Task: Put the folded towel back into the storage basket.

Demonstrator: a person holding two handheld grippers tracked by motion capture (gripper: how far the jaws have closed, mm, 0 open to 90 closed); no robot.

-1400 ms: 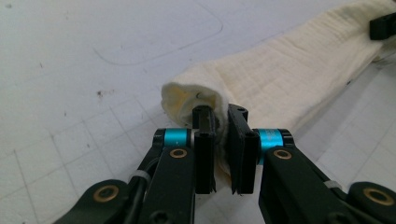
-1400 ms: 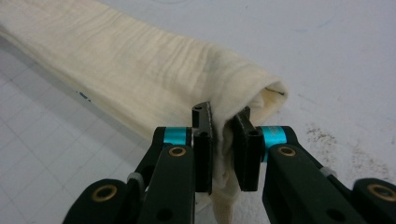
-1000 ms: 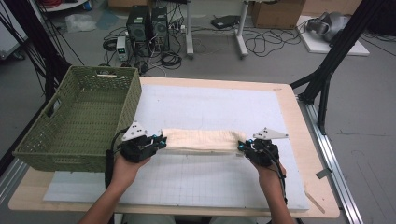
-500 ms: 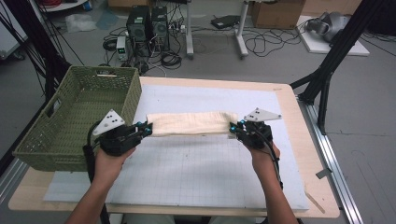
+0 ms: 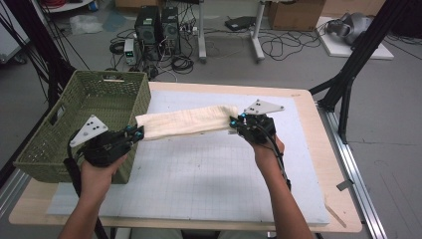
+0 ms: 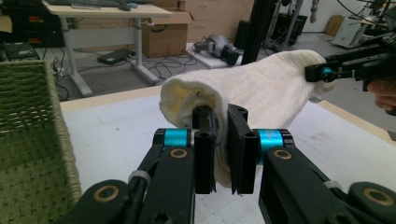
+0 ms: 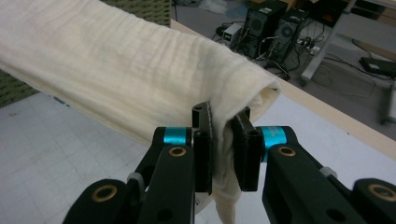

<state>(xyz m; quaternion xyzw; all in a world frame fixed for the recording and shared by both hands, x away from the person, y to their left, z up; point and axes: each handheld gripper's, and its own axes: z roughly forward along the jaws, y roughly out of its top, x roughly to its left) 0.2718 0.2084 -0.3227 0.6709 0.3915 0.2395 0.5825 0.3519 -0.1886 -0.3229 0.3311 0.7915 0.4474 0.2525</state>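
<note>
A green woven basket (image 5: 107, 97) sits at the left end of a wooden table (image 5: 303, 102), partly on the white gridded mat (image 5: 199, 179) that covers most of the tabletop. Beyond the table's far edge, two black computer towers (image 5: 157, 22) stand on the grey floor amid tangled cables (image 5: 278, 47). Cardboard boxes (image 5: 293, 12) sit farther back on the right. Black metal frame legs (image 5: 351, 64) rise at the right side of the table, and more at the far left
</note>
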